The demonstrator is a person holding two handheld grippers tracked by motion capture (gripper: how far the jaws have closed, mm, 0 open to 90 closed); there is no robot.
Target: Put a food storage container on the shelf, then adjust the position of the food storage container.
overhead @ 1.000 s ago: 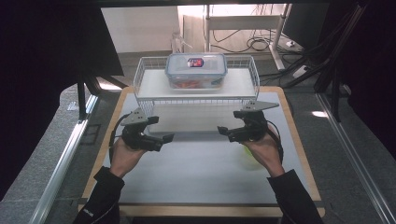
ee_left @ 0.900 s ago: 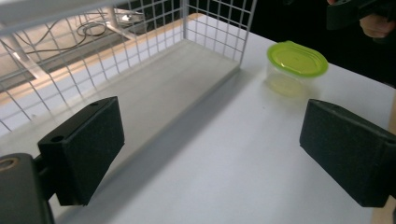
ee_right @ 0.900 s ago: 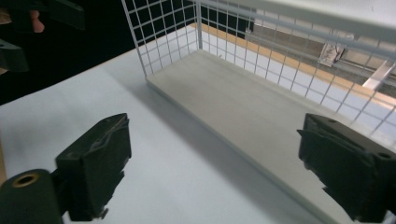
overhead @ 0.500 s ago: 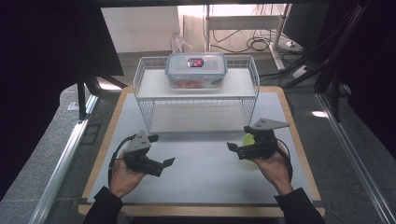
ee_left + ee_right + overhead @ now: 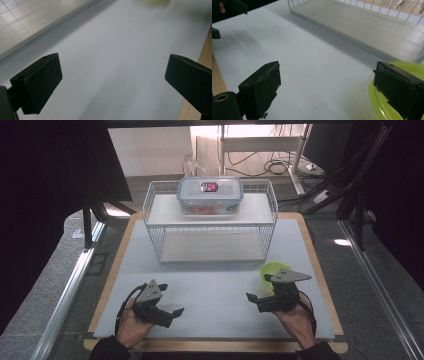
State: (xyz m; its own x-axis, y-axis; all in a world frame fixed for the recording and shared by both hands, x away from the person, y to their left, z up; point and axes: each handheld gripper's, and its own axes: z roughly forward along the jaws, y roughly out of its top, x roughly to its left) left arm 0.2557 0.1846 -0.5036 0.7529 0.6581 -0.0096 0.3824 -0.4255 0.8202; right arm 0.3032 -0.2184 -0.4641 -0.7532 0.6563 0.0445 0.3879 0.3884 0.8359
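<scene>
The thing nearest the work is a small lime-green bowl (image 5: pixel 274 270) that sits on the pale mat of the table (image 5: pixel 215 295), just in front of the right end of the white wire rack (image 5: pixel 210 225) and just beside the right tongs (image 5: pixel 253 299). In the right gripper view its glossy rim (image 5: pixel 387 100) shows partly behind the right jaw, not between the two jaws, which stand spread wide over bare mat with nothing in them. The left tongs (image 5: pixel 176 313) rest low near the front edge of the table, well apart from the bowl, and the left gripper view shows their jaws spread wide as well, holding nothing. The bowl looks like thin, shiny plastic, so it is probably light, fairly stiff at the rim and slippery; a push from the side would likely send it sliding over the smooth mat instead of lifting it. The sound place to take hold seems to be the rim, one jaw inside and one outside the wall, squeezed gently so that the wall does not buckle or pop free. On the top shelf of the rack stands a clear lidded food box (image 5: pixel 210 195) with something red inside; it looks bulkier and heavier, a job for both tongs at its short ends.
</scene>
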